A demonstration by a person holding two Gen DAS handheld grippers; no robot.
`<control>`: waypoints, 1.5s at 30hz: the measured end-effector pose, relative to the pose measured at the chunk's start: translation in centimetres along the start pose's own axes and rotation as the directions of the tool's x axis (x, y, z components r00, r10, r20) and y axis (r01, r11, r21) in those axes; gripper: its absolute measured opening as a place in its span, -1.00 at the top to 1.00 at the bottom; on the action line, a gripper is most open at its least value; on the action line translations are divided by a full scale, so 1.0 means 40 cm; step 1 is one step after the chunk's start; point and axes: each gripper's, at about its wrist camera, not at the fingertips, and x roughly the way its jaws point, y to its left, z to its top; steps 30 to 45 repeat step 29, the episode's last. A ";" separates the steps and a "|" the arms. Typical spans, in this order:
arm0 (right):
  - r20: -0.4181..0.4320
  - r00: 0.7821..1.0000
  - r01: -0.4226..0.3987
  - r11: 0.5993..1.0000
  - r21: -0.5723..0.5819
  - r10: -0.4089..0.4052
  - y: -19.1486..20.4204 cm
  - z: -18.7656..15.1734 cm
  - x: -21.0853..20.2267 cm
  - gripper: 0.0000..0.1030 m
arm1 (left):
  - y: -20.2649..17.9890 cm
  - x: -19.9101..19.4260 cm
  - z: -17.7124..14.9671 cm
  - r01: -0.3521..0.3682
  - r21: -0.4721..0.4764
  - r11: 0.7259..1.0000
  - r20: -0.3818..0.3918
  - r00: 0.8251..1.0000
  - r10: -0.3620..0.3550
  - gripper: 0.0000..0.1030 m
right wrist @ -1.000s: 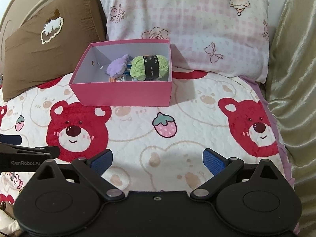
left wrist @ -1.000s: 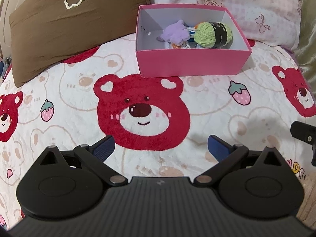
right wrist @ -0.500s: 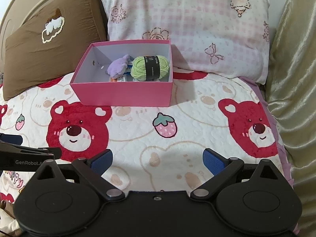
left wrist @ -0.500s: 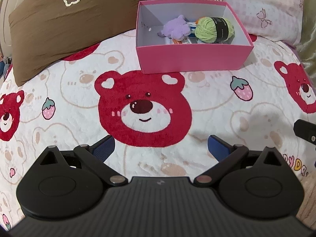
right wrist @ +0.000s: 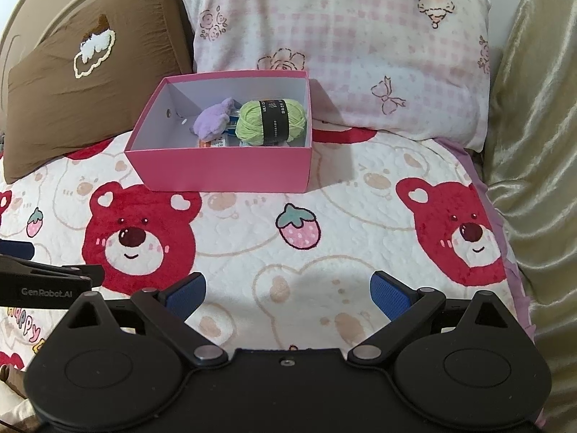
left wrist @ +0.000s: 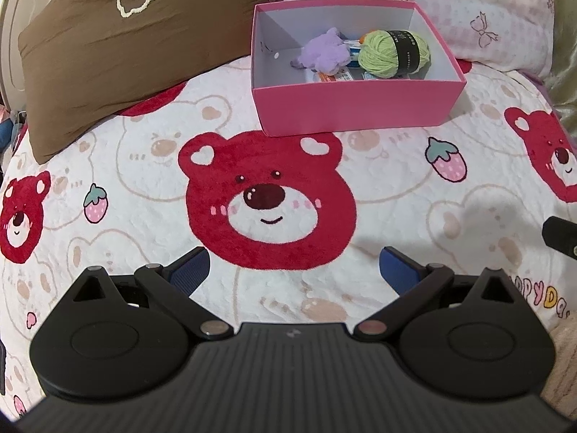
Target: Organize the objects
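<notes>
Both tools, the left tool and the right tool, hung wide open and empty over the bedspread. Everything loose (green yarn, purple plush) already sat inside the pink box, so the wise move seemed a careful check for leftovers.

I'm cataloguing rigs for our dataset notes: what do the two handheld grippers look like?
Both alike: the left gripper and right gripper have matte black ribbed bodies, two round black discs, angled black arms with silver pivot pins, and blue textured pads. White "GenRobot.AI" lettering marks the left one's side. No sleeves or cables visible.
</notes>
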 end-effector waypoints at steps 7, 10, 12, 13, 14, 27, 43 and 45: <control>-0.001 1.000 0.001 1.000 0.005 -0.001 -0.008 0.001 0.001 -0.93 | -0.006 0.003 -0.001 -0.002 0.005 1.000 -0.012 1.000 0.002 -0.98; -0.001 1.000 0.000 1.000 0.003 0.000 -0.009 0.001 0.001 -0.93 | -0.006 0.004 -0.001 -0.001 0.005 1.000 -0.013 1.000 0.001 -0.98; -0.001 1.000 0.000 1.000 0.003 0.000 -0.009 0.001 0.001 -0.93 | -0.006 0.004 -0.002 -0.001 0.005 1.000 -0.013 1.000 0.002 -0.98; -0.001 1.000 0.001 1.000 0.004 -0.001 -0.009 0.001 0.001 -0.93 | -0.005 0.004 -0.002 -0.001 0.005 1.000 -0.013 1.000 0.001 -0.98; -0.002 1.000 0.001 1.000 0.003 -0.001 -0.010 0.000 0.000 -0.93 | -0.006 0.004 -0.003 -0.001 0.004 1.000 -0.012 1.000 0.001 -0.98; -0.005 1.000 0.000 1.000 0.002 0.000 -0.010 -0.002 0.005 -0.93 | -0.002 0.006 0.001 -0.008 0.011 1.000 -0.011 1.000 0.008 -0.98; -0.006 1.000 -0.001 1.000 0.000 0.001 -0.011 -0.003 0.004 -0.93 | -0.003 0.007 0.001 -0.008 0.011 1.000 -0.012 1.000 0.008 -0.98; -0.006 1.000 -0.001 1.000 0.000 0.001 -0.011 -0.003 0.004 -0.93 | -0.003 0.007 0.001 -0.008 0.011 1.000 -0.012 1.000 0.008 -0.98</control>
